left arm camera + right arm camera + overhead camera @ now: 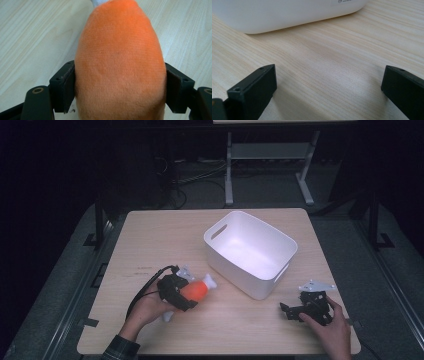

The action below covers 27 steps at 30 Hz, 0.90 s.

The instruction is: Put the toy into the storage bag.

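Two grippers, one toy, one bin: that's pretty much the whole setup on my table right now.

Left gripper: my jaws are clamped on the orange plush toy, one pad pressed into each side of its fat middle. In the left gripper view the fuzzy orange body bulges between both pads, with light wood grain running past on either side.

Toy: orange body with white bits sticking out, one white end pointing toward the bin and another white bit poking out below my left hand. It sits at the front-left part of the table, just beside the bin but not touching it. Can't tell if it's resting on the wood or lifted a hair.

Right gripper: jaws spread wide, nothing between them, just bare wood in the right gripper view. My right hand holds it low at the front-right corner of the table, jaws aimed left.

Bin: white plastic tub with handle slots, sitting right of centre, turned at an angle. Its rounded lower wall shows close ahead of my right jaws.
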### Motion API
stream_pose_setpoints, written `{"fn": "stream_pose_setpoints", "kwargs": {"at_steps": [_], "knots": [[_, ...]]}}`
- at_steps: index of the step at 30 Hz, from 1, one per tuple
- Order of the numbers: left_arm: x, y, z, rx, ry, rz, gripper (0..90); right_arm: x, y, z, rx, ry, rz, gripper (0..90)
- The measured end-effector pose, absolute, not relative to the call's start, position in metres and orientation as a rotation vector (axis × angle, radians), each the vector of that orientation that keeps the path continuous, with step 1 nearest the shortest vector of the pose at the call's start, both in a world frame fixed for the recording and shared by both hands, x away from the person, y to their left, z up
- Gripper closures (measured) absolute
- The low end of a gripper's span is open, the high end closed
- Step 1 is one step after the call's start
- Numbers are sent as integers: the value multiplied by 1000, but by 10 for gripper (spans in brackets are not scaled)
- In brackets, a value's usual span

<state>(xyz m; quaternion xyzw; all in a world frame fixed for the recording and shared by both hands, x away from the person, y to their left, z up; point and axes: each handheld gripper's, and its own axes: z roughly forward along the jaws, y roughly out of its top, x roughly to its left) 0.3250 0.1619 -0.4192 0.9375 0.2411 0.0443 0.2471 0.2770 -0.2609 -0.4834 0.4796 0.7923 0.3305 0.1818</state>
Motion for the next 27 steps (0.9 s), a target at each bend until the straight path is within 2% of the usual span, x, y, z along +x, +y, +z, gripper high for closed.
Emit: {"fn": "stream_pose_setpoints", "kwargs": {"at_steps": [27], "knots": [[344,171,-380,2516,626,145,234,277,-261,-483,1355,2236,933,0]]}}
